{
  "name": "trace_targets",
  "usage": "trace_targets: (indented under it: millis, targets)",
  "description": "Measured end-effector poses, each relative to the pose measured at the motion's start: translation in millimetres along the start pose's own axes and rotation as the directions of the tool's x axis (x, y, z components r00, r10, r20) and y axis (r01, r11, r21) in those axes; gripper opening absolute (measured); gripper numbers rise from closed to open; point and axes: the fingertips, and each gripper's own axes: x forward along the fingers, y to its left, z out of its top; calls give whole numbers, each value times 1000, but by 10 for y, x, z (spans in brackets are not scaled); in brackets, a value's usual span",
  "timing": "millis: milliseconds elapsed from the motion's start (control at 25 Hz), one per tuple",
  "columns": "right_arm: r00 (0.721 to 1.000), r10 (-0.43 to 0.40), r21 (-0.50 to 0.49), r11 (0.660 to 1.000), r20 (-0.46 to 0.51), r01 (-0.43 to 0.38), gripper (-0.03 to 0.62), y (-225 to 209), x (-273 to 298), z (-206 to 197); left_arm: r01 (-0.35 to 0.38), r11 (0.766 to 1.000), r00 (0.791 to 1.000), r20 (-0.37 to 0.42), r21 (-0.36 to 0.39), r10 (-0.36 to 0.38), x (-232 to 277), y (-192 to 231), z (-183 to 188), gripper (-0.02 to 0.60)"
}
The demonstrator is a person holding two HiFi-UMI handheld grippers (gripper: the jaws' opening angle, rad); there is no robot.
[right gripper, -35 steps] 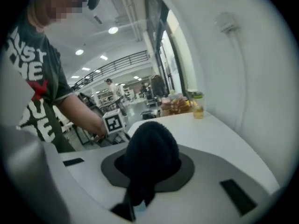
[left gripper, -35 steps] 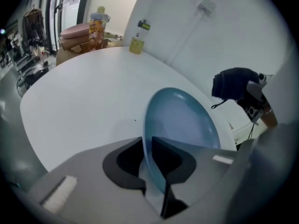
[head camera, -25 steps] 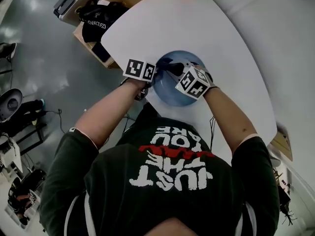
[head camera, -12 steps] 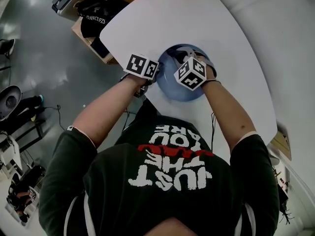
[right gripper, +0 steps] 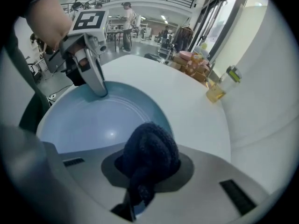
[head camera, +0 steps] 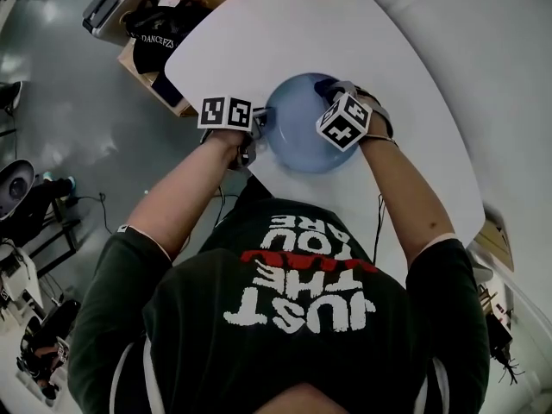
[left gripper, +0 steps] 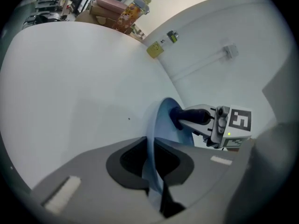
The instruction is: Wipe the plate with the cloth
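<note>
Nearest, the back of a dark printed shirt (head camera: 293, 317), with two bare forearms reaching forward. Next, the left gripper (head camera: 259, 129), jaws closing on the left rim of a pale blue plate (head camera: 297, 141) (rim pinched between the pads, seen edge-on in the left gripper view). Across from it, the right gripper (head camera: 326, 87), clenched tight on a bunched dark blue cloth (right gripper: 149, 155) at the plate's far right edge. Beneath the plate, a white table (head camera: 259, 41). Farther off, a small amber container (right gripper: 216, 94) near the table's far edge.
</note>
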Motion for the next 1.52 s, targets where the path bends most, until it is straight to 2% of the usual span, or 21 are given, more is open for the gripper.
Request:
trace_targets:
  millis: [160,320,520,680,880,1000,1120,1200,1360,1520]
  targets:
    - [996,63,-2,998,-68,-64,58,70,-110,-257,31,995,998,52,-98,-26,-5,-1,9,25]
    - [976,178,-2,984,-124,-180,58,288,-226,-489,55,984,994,106,-167,-37,-4,21,32,32]
    - [917,376,52,927,-132,-372,58,702,-412,-689,63,979,989,145,-192,-35,-16,16,50,38]
    - [859,499,127,865,-117,-485,58,1059,-523,-714,51,981,984,176,-189,-17,-1,2,95,43]
    - [792,603,92,798,-97,-596,58,1548,-556,-507,40,983,977,211,-179,-2,9,27,146,43]
    - [769,635,44,772,-76,-634,58,1779,-546,-287,43,983,976,220,-177,-3,6,12,162,44]
    - [767,639,-41,766,-49,-641,58,1916,-476,6,45,985,975,221,-168,-7,10,-7,159,44]
    - [779,627,-79,776,-22,-626,58,1948,-394,229,48,986,978,210,-161,-13,16,0,155,44]
    - [819,572,-112,817,39,-566,58,1841,-238,583,60,989,986,163,-134,-38,29,-5,146,44]
    - [872,476,-123,877,111,-464,58,1625,-112,787,71,993,993,105,-99,-61,46,-38,120,44]
